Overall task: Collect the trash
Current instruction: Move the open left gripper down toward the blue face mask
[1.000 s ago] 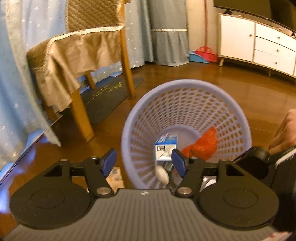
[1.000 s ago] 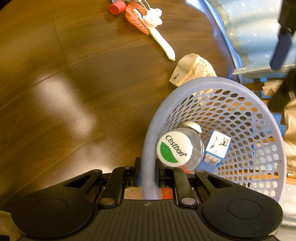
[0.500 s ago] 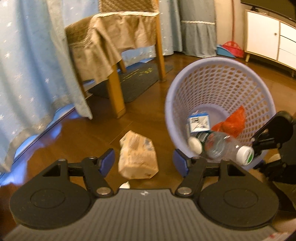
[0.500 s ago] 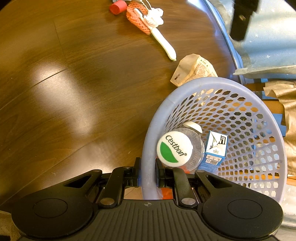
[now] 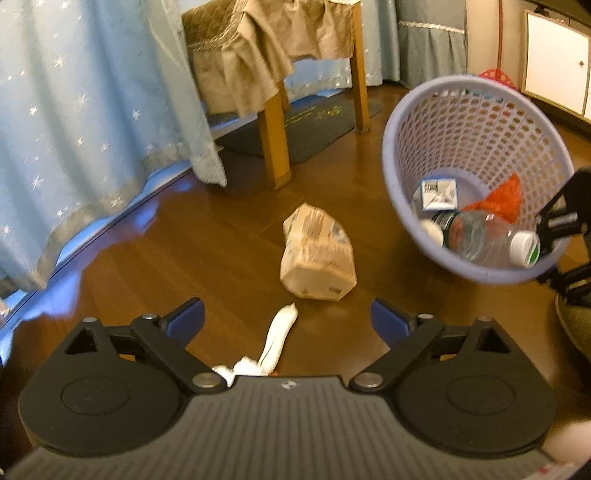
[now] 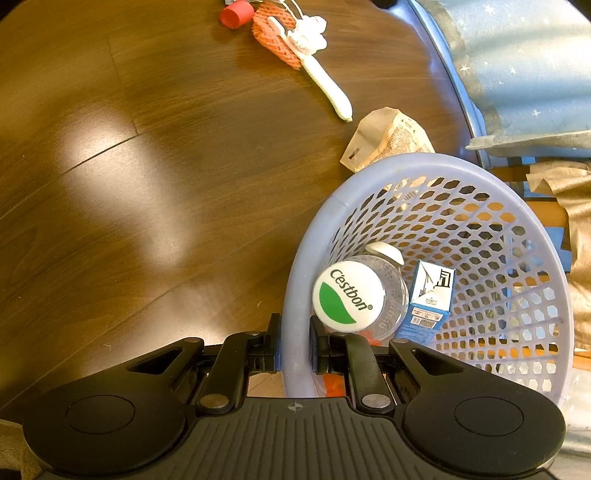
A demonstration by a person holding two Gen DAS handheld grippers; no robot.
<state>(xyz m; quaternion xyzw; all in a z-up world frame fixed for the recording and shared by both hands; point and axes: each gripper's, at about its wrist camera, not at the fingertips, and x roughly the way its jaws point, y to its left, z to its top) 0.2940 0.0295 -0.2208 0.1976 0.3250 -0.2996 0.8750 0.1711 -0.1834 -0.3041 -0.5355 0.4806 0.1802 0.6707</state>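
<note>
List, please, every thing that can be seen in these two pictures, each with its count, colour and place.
basket: one, lilac, tilted, rim held
water bottle: one, clear, white-green cap, in basket
small carton: one, blue-white, in basket
red wrapper: one, in basket
paper bag: one, tan, floor beside basket
white stick-shaped item: one, floor
orange net: one, floor
red cap: one, floor
chair: one, wooden, tan cover
curtain: pale blue
left hand-held gripper: open, empty
right hand-held gripper: clamped on basket rim
</note>
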